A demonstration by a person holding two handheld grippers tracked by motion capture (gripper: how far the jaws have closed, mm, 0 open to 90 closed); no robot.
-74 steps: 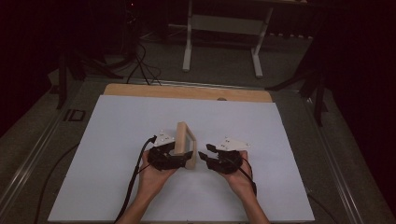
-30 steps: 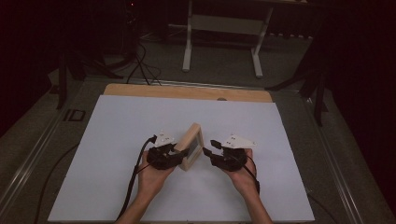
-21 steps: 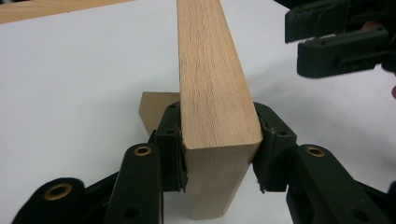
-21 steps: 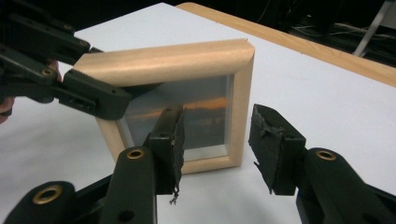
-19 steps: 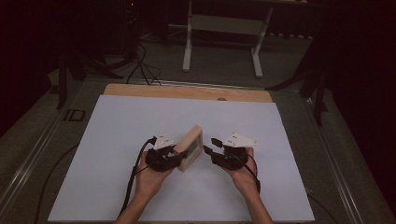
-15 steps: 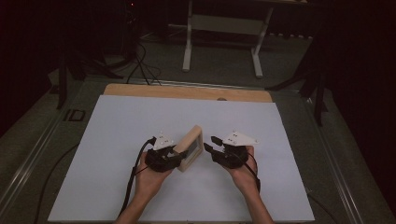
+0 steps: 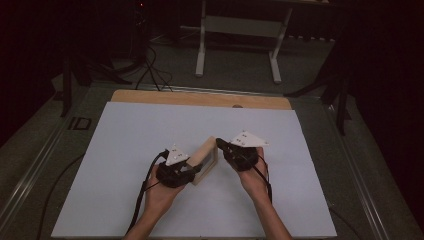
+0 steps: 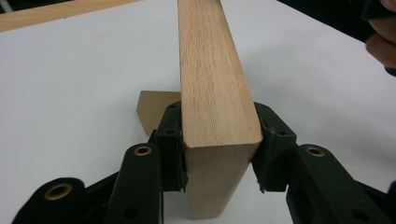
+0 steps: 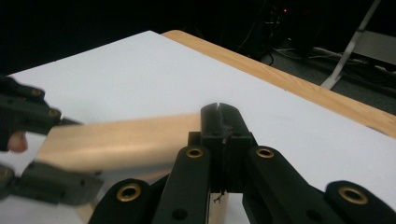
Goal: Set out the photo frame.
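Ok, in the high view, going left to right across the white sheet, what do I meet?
Left tongs, shut on the wooden block → the wooden block, tilted → right tongs, closed with nothing between them. All sit over the white sheet.

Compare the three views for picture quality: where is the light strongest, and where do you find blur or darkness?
High view: the white table sheet is brightly lit, the floor and surroundings dark. Left gripper view: sharp, evenly lit grain on the wooden block. Right gripper view: the block is smeared by blur, the background behind the table nearly black, while the right gripper looks sharp.
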